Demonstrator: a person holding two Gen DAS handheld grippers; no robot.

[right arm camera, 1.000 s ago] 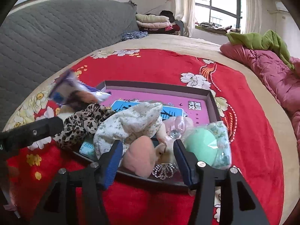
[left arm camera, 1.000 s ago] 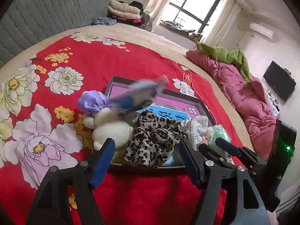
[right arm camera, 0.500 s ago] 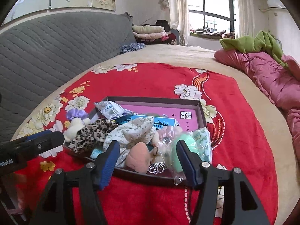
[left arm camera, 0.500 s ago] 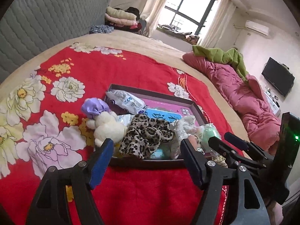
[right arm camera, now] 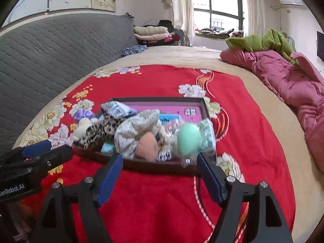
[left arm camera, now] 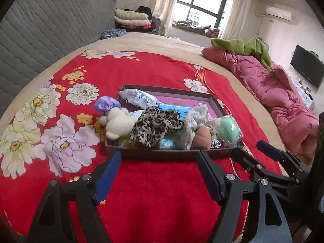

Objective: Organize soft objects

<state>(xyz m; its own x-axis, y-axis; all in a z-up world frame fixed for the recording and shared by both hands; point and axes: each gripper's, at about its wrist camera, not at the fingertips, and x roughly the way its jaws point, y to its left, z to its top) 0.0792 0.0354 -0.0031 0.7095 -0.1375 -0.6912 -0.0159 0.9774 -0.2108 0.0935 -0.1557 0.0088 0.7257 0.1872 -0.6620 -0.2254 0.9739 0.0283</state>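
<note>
Both grippers hung empty over the red floral blanket (left arm camera: 162,77), just short of the near wall of the tray (left arm camera: 172,155) that carried the soft things. The left gripper (left arm camera: 159,177) had its blue pads spread and its jaws were opening, with only blanket between them; the right gripper (right arm camera: 160,175) was likewise spread and opening, nothing between its pads, though the tray's near wall lay just beyond the tips. Neither touched the tray or anything in it, a stance that read as standing clear of the pile.

The soft things crowded the tray's near half. A white plush (left arm camera: 119,124) with a purple cap (left arm camera: 106,105) leaned over the near left corner and partly outside the wall. A leopard cloth (left arm camera: 156,127) was heaped along the near edge, a lacy white cloth (left arm camera: 192,121) beside it, a peach plush (left arm camera: 202,137) against the near wall, and a mint ball in clear wrap (left arm camera: 227,130) in the near right corner. A crinkled packet (left arm camera: 137,99) lay at the far left corner. The far right of the tray showed bare pink floor, so the heap sat where the grippers could reach it soonest.

Judged from this, the gathering looked close to done, with the overhanging plush the likeliest thing still wanting a nudge inward. A pink quilt (left arm camera: 279,95) with a green cloth (left arm camera: 243,47) lay along the bed's right edge, well apart from the tray
</note>
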